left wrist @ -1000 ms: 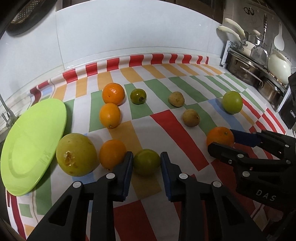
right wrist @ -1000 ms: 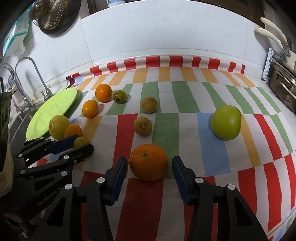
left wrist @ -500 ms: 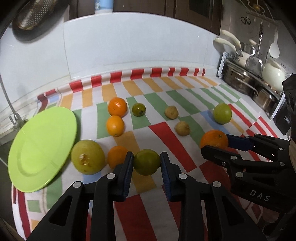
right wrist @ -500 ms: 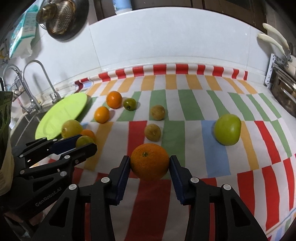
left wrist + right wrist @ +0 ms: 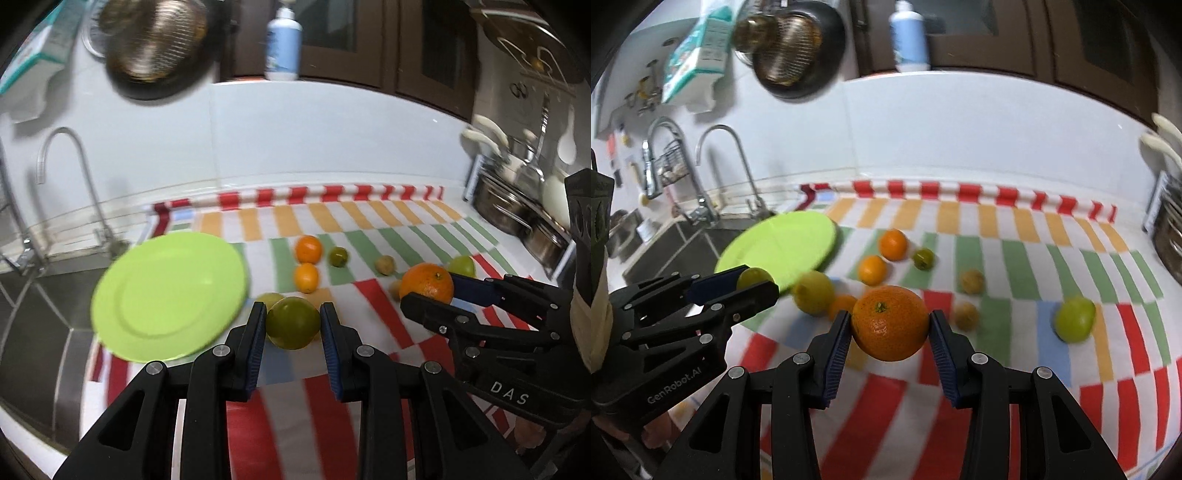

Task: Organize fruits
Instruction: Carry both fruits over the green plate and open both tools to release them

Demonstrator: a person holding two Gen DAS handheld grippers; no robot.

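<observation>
Left tool [image 5: 292, 325] clamped on green fruit [image 5: 293, 322], now lifted | right tool [image 5: 889, 328] clamped on orange [image 5: 889, 322], now raised

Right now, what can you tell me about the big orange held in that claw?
The orange is round and bright, with dimpled peel and a small green stem button facing the camera. It looks whole and unbruised. The right claw grips it, one blue-padded finger pressing each side. It appears lifted above the striped cloth, with nothing else touching it. From the left wrist view, the orange sits at the claw's tip, in front of the fruits still on the cloth.
</observation>
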